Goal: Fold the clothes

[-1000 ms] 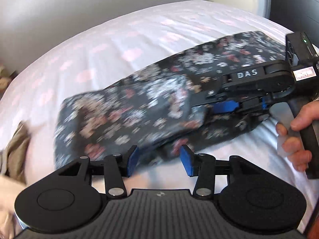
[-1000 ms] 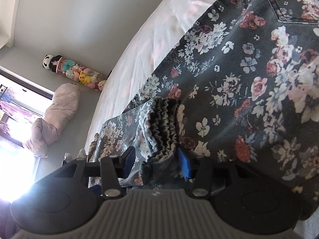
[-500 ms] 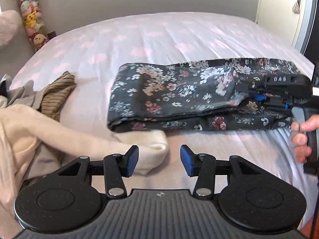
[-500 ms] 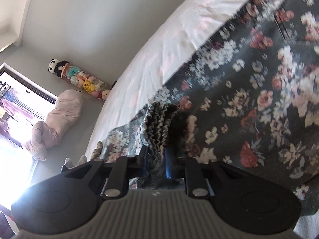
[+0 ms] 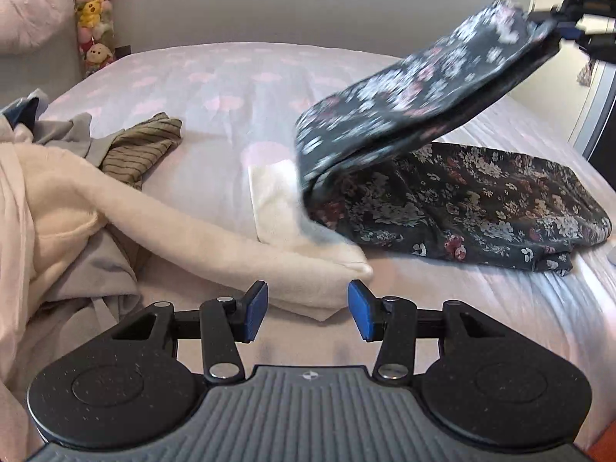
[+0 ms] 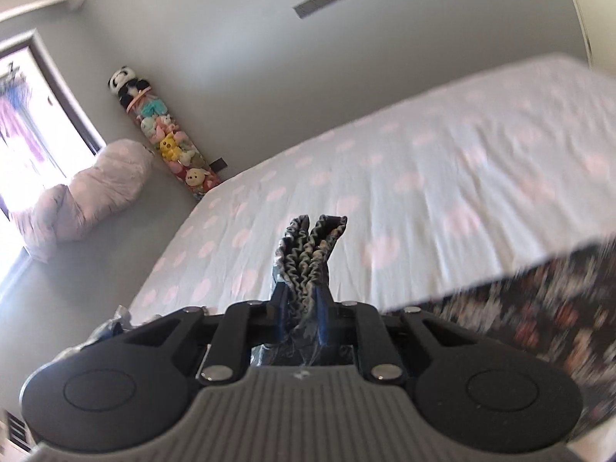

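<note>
The floral trousers lie on the bed, their waistband end raised into the air over the rest. My right tongs are clamped on the gathered elastic waistband. My left tongs hang open and empty, low over the cream sweater beside the trousers. I judge I'm mid-fold: next I should carry the raised end across and lay it flat, edges matched, without dragging the lower layer.
</note>
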The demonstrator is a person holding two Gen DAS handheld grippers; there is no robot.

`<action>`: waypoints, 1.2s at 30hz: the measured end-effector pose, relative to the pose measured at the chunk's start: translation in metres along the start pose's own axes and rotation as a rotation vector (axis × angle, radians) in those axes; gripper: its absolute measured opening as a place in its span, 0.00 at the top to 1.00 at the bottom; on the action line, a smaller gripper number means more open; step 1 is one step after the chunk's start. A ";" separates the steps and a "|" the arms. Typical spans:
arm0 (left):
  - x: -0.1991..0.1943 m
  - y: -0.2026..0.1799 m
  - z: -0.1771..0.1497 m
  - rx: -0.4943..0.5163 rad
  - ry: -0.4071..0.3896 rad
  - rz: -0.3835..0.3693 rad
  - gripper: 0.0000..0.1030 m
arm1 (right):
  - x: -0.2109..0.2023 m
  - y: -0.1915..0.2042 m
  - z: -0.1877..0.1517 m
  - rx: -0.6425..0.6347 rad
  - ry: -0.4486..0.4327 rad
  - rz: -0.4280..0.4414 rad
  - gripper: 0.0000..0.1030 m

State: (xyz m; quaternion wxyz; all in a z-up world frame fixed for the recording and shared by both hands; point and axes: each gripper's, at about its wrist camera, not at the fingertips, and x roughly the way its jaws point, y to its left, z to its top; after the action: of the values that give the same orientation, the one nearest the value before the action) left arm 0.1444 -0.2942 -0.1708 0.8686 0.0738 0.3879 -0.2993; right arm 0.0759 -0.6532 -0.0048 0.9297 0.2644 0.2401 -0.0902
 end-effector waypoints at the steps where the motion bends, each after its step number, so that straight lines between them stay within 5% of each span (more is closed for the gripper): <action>1: 0.002 0.004 -0.001 -0.016 0.006 -0.006 0.57 | -0.007 0.008 0.010 -0.035 -0.007 -0.023 0.83; 7: 0.011 0.015 -0.005 -0.068 0.005 -0.055 0.57 | -0.044 0.030 0.057 -0.159 -0.035 -0.166 0.84; 13: 0.017 0.006 -0.005 -0.035 -0.022 -0.102 0.57 | -0.072 0.000 0.074 -0.163 -0.038 -0.318 0.84; 23: 0.029 -0.002 -0.003 -0.017 -0.006 -0.097 0.57 | -0.089 -0.110 0.073 -0.106 -0.022 -0.492 0.84; 36: 0.042 -0.017 0.002 0.042 -0.083 -0.035 0.56 | -0.039 -0.283 0.006 0.080 0.115 -0.589 0.84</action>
State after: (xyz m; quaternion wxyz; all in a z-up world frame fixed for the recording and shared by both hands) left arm 0.1571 -0.3279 -0.1978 0.8769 0.0730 0.3463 -0.3251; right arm -0.0394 -0.8939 -0.1078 0.8372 0.2246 0.3549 -0.3504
